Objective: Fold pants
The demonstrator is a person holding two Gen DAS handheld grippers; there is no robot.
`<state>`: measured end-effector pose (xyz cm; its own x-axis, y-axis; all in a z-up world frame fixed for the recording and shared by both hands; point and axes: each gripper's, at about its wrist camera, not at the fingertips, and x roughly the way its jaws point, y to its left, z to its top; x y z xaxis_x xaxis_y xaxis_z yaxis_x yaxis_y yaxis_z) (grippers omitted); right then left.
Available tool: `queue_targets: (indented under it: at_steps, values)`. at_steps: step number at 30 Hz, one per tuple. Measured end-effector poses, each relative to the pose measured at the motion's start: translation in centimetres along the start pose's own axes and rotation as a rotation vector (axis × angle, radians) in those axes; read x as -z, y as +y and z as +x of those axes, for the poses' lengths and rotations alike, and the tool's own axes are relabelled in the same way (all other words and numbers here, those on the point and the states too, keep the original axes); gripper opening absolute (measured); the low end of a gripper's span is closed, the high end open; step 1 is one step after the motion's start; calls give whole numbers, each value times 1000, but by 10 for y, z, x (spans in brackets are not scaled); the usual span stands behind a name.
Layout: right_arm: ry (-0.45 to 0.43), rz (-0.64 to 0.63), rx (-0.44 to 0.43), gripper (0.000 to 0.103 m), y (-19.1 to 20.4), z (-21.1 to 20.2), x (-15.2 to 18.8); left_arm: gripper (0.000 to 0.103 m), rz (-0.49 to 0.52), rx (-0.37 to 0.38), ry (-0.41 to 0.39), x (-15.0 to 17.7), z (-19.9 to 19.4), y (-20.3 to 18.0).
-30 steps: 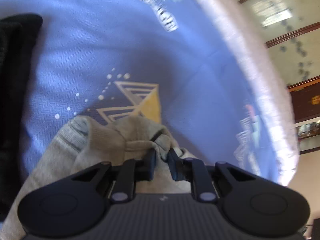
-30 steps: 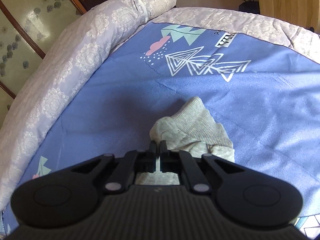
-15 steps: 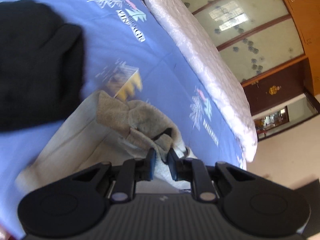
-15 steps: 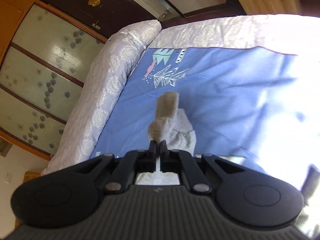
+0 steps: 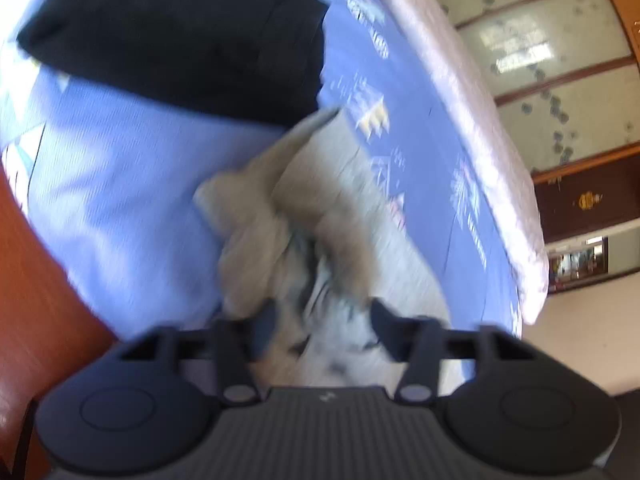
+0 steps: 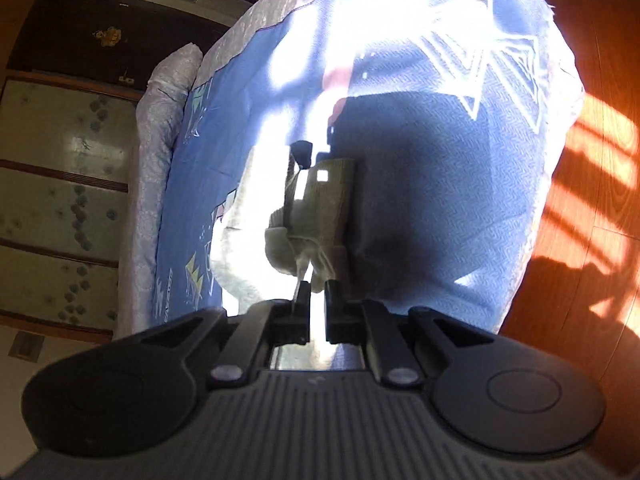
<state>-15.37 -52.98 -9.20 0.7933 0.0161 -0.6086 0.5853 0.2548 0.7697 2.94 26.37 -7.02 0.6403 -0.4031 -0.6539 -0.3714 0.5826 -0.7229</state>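
pants [image 5: 320, 216] rumpled (print unreadable)

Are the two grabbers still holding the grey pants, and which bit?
No. Both jaws have just been opening: the left gripper stands wide over the crumpled grey pants, and the right gripper has parted at a cuff, gripping nothing.

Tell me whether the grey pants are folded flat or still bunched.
Still bunched. The grey pants lie in a rumpled heap on the blue sheet, cuffs doubled over, beside the black garment.
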Motion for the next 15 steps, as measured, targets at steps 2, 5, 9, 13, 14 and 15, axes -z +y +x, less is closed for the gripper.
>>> queue_targets:
  at_steps: [2, 5, 9, 13, 14, 15]
  values:
    - [-8, -17, -13, 34, 9, 2, 2, 77, 8, 3, 3, -6, 7, -8]
    - [-33, -57, -11, 40, 20, -2, 4, 77, 26, -23, 37, -5, 25, -18]
    - [-95, -111, 35, 43, 19, -6, -1, 53, 108, -89, 49, 4, 33, -25]
    - [-150, -106, 66, 43, 10, -2, -8, 18, 135, -100, 47, 5, 29, -28]
    - [-144, -90, 51, 43, 5, -3, -12, 18, 134, -91, 41, 4, 22, -29]
    - [-133, -78, 44, 43, 4, 2, -15, 18, 130, -76, 36, 4, 16, -30]
